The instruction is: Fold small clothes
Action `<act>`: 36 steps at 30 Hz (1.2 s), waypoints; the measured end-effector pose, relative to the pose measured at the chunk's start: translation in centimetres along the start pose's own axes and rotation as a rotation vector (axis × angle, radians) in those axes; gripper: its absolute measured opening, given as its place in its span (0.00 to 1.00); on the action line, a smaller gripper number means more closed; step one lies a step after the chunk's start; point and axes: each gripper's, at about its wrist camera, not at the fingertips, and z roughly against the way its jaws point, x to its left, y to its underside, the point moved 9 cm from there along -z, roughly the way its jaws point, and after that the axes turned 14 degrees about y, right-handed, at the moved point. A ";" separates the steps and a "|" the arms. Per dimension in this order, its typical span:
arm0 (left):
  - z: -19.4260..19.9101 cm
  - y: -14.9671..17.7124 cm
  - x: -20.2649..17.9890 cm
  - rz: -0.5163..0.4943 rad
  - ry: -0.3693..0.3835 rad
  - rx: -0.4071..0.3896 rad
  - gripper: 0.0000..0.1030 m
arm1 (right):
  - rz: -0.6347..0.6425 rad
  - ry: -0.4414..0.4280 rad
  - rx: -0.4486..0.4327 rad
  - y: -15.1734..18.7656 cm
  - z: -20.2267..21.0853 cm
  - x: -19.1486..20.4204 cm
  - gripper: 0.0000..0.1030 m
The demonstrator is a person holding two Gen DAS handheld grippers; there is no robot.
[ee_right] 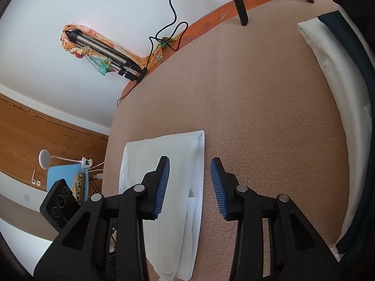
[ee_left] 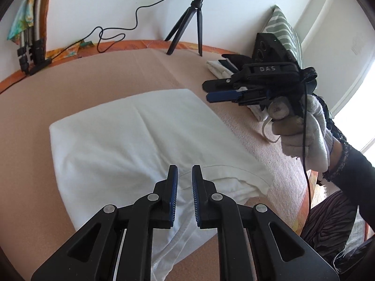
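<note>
A white garment [ee_left: 140, 140] lies folded on the peach blanket [ee_left: 82, 82]; it also shows in the right wrist view [ee_right: 164, 164]. My left gripper [ee_left: 185, 175] hovers over its near hem with the jaws a narrow gap apart, holding nothing. My right gripper [ee_right: 189, 171] is open and empty above the garment's right edge; in the left wrist view it [ee_left: 208, 91] is held in a gloved hand [ee_left: 304, 131] above the blanket, right of the garment.
A ring light tripod [ee_left: 187, 23] stands at the back of the bed with a cable [ee_left: 112, 32]. Folded white and dark clothes [ee_right: 339, 93] are stacked at the right. A patterned pillow [ee_left: 286, 30] leans by the wall. A folded tripod [ee_right: 105, 53] lies at the far corner.
</note>
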 end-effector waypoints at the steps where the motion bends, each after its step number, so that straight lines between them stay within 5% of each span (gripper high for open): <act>1: -0.3 -0.4 -0.8 -0.028 0.007 -0.007 0.10 | 0.000 -0.006 0.008 -0.1 -0.4 0.0 0.37; 7: -4.3 1.4 -2.0 -0.099 0.025 0.110 0.11 | -0.024 -0.074 0.066 -0.3 -2.5 0.2 0.37; 21: -4.4 1.4 -1.5 -0.079 0.054 0.096 0.11 | 0.003 -0.167 0.073 -0.1 -2.4 2.3 0.34; 25: -4.4 1.5 -1.7 -0.081 0.056 0.094 0.11 | -0.013 -0.146 0.095 0.0 -4.2 2.4 0.34; 30: -4.3 1.7 -1.6 -0.085 0.060 0.085 0.11 | -0.047 -0.092 0.051 -0.9 -4.5 1.5 0.08; 36: -4.4 1.7 -1.6 -0.087 0.064 0.092 0.11 | -0.036 -0.011 0.009 -1.2 -3.4 0.6 0.06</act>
